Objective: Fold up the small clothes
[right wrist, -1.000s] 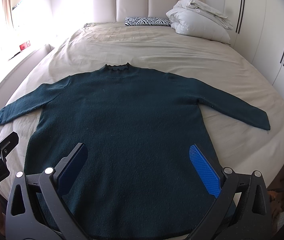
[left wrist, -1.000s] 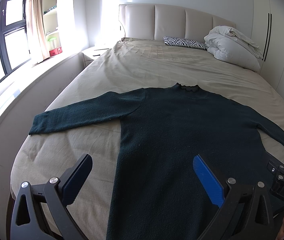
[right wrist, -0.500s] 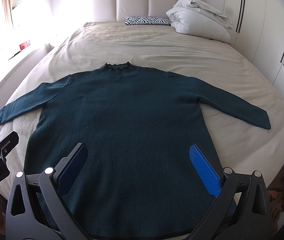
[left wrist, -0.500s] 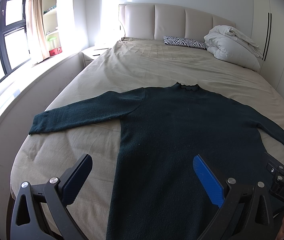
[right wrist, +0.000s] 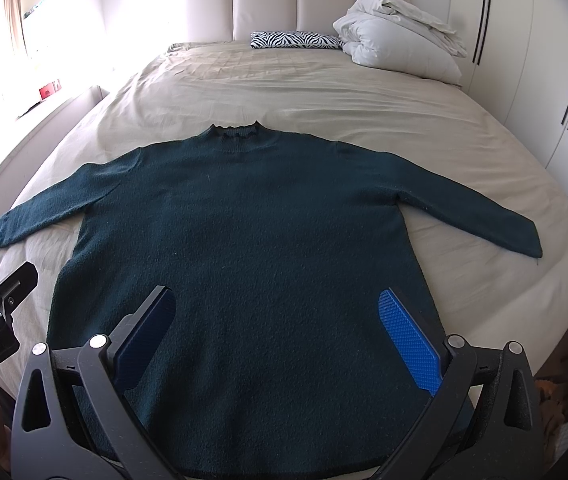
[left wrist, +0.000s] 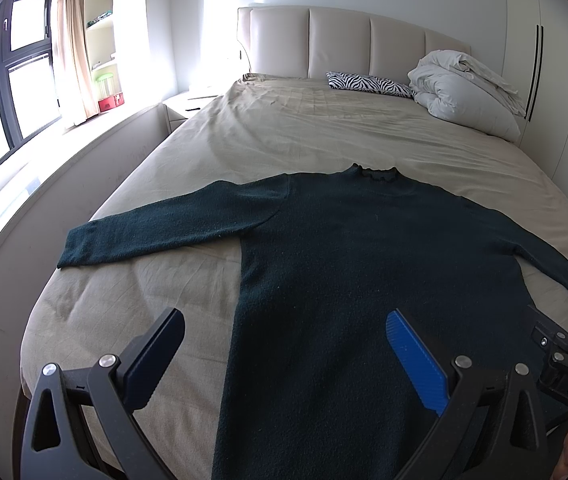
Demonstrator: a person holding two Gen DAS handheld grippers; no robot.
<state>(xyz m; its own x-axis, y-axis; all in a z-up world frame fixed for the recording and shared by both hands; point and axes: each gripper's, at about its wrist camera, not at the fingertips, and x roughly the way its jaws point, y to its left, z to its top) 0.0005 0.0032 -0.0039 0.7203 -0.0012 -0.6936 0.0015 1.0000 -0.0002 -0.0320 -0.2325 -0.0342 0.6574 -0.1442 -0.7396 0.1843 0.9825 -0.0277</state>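
Sweater lies flat, bare bed beyond; both tools gape wide, empty, above its hem.

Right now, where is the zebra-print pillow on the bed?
The zebra-print pillow lies at the far end of the bed, against the headboard, just left of the white duvet.

A bedroom with white walls. A wide bed covered in a creased beige sheet fills the room, backed by a cream panelled headboard. At its head lie a zebra-print pillow and a bundled white duvet. White wardrobe doors line the right. Left, a dark-framed window with a pale curtain admits bright sunlight.
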